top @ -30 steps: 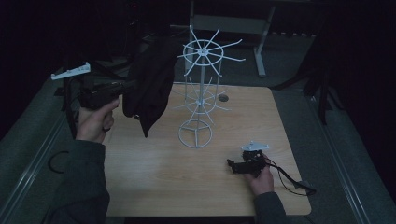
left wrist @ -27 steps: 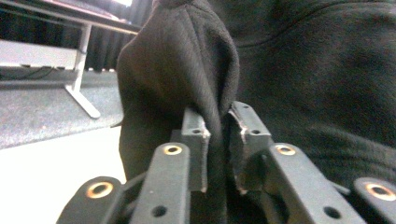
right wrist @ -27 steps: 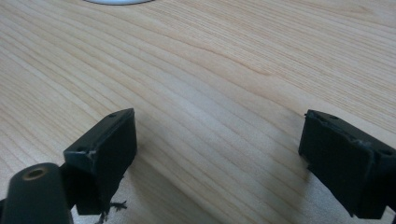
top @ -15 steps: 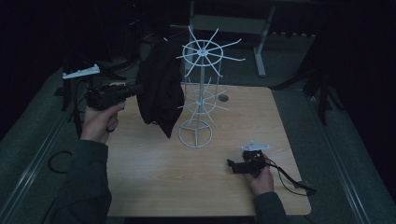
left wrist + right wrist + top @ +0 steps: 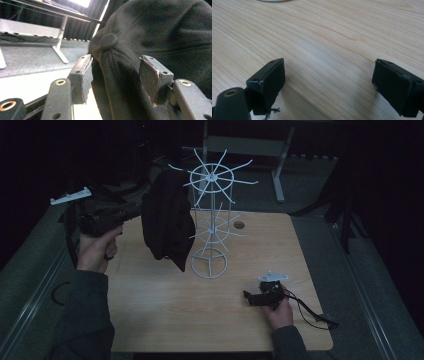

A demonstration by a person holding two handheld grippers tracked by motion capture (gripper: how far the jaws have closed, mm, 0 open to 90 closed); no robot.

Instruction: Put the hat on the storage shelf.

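The black cap [image 5: 167, 222] hangs up in the air, just beside the white wire rack [image 5: 212, 220], on the rack's left side. I can't tell if it touches the rack's top arms. My left claw [image 5: 115, 75] has its two jaws on either side of the cap's cloth, near the little button on top, and they look like they pinch it. The rack stands in the middle of the wooden counter [image 5: 165, 315]. My right claw [image 5: 329, 85] rests low on the counter, well apart from the cap, with its jaws spread wide and nothing between them.
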